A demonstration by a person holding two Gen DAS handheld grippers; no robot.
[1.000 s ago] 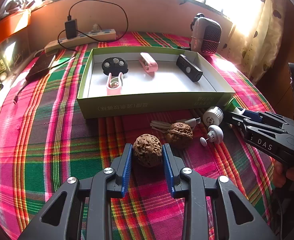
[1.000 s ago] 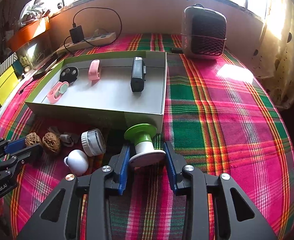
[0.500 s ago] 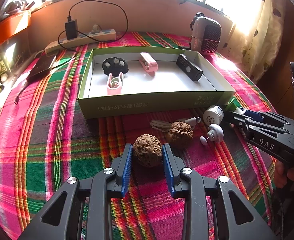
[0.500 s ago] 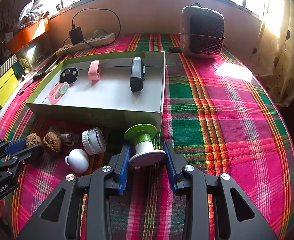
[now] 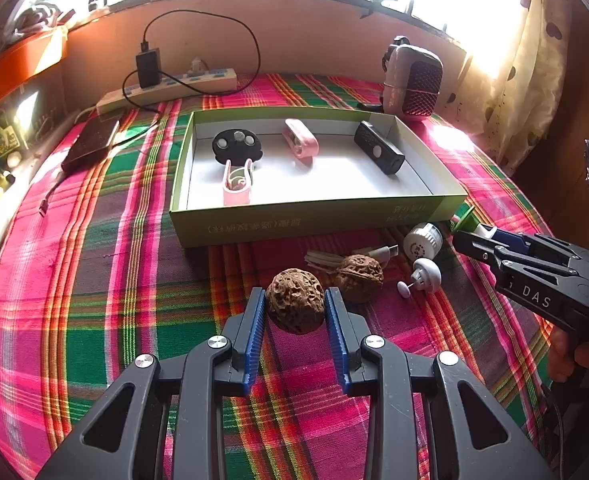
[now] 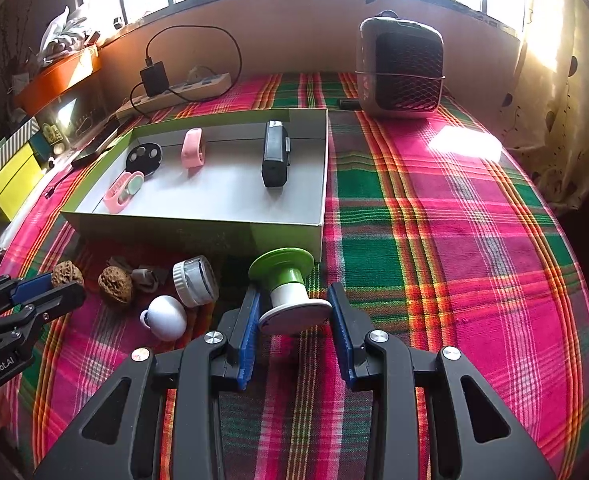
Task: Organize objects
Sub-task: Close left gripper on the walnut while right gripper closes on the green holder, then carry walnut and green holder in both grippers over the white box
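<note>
My left gripper (image 5: 294, 312) is shut on a brown walnut (image 5: 295, 305), just above the plaid cloth. A second walnut (image 5: 358, 278) lies to its right. My right gripper (image 6: 294, 312) is shut on the white base of a green-topped spool (image 6: 288, 284), near the front right corner of the green box (image 6: 222, 229). The box (image 5: 314, 218) holds a black round piece (image 5: 236, 147), two pink clips (image 5: 300, 144) and a black rectangular device (image 5: 378, 153).
A white capped jar (image 6: 194, 280), a white knob (image 6: 166, 317) and a cable plug (image 5: 382, 251) lie by the walnuts. A heater (image 6: 400, 70), a power strip (image 5: 170, 88) and a phone (image 5: 92, 144) sit further back.
The left gripper has lifted slightly with the walnut in it. The right gripper keeps its hold on the spool, barely moved.
</note>
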